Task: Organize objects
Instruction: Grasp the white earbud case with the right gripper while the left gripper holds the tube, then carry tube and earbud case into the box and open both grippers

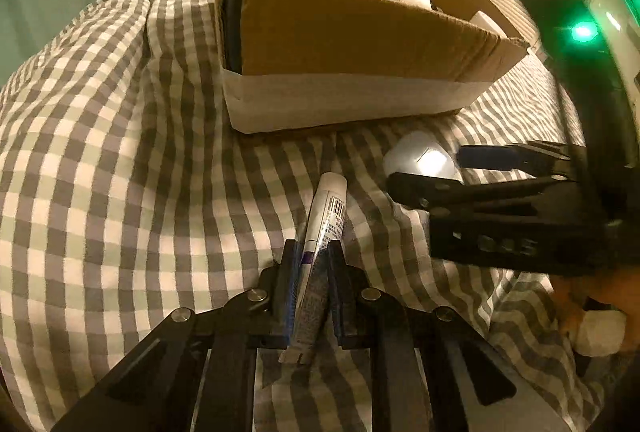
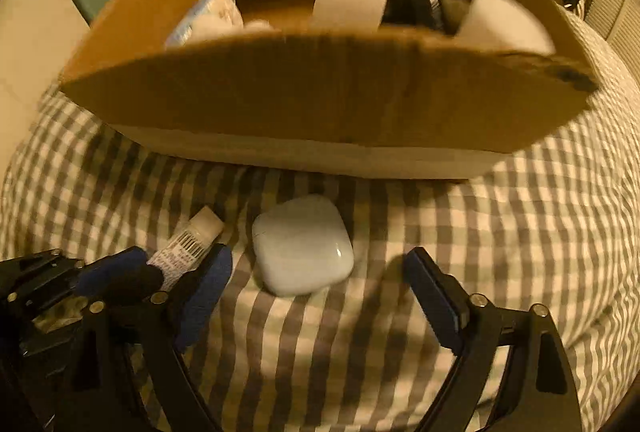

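Left tongs [image 1: 314, 264] pinch the tube [image 1: 320, 232], long axis pointing ahead at the cardboard box [image 1: 360, 43] on the checked bed [image 1: 120, 151]. Right tongs [image 2: 320, 292] spread wide, white earbud case [image 2: 303, 244] lying just ahead between them, nearer this hand.

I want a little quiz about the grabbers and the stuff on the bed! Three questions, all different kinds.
1. True or false: the left gripper is shut on the tube.
2. Which thing lies between the open fingers of the right gripper? A) a roll of tape B) the white earbud case C) a spoon
3. Fill in: the cardboard box stands on a checked ____.

Key: 1 true. 2 B; the case lies on the cloth, not yet gripped. 3 blanket.
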